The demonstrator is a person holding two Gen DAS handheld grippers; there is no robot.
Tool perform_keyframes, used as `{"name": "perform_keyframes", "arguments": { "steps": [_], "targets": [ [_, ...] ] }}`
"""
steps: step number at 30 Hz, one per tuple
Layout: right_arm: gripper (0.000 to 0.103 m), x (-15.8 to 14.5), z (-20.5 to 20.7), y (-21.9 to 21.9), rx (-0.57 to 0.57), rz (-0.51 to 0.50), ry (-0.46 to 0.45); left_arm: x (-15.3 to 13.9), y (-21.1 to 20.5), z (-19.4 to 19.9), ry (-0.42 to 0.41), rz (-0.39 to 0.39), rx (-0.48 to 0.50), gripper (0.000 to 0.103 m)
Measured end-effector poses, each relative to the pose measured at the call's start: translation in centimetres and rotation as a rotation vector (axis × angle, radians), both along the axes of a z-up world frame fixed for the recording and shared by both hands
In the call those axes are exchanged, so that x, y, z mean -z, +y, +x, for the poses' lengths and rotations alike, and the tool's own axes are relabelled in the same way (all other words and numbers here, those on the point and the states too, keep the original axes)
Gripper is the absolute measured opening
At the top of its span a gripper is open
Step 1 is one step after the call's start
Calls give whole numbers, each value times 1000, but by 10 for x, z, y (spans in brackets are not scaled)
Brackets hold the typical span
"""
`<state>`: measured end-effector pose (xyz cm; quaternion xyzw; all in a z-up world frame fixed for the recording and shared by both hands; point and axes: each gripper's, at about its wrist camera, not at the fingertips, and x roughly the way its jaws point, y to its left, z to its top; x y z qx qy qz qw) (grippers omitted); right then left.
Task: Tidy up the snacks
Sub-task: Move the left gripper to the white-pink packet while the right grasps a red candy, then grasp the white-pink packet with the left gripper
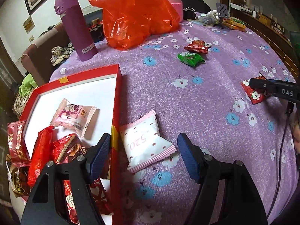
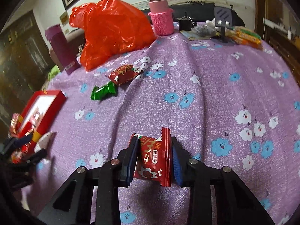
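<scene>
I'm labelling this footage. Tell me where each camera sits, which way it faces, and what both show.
Left wrist: on the left hand-held gripper, facing across the table; open fingers straddle the pink packet beside the red box.
Right wrist: on the right hand-held gripper, facing the table's far end; fingers shut on a red packet.
Shared: orange bag, green packet, red box.

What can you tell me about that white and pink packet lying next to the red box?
The white and pink packet is a small pillow-shaped snack pouch in glossy film, sealed, with zigzag pink-striped ends, small dark-pink spots and "520" printed on it. It lies flat on the purple flowered tablecloth, just outside the red box wall, seemingly against it. The open left gripper straddles it, not gripping.
</scene>
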<state>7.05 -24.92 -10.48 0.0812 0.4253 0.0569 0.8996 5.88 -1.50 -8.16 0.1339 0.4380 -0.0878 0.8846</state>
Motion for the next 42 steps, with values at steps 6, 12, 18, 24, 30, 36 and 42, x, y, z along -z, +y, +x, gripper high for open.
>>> {"name": "perform_keyframes", "arguments": {
  "steps": [6,12,18,24,30,36,42],
  "targets": [
    [34,0,1,-5,5,49,8,-10,9,-2,-5,-57,-21,68],
    [34,0,2,-6,6,65,12,-32,2,-17,-74,-47,41,68],
    [34,1,1,-7,8,73,11,-7,-11,-4,-8,-30,50,66],
    [35,1,1,-7,7,74,11,6,-10,3,18,-41,43,64],
    [37,4,4,-24,14,220,43,7,-15,-1,6,-62,60,64],
    [37,11,7,-36,-11,411,94,1,-20,-27,126,-384,299,54],
    [37,11,7,-36,-4,438,107,-13,15,-71,44,-412,315,54]
  ]
}}
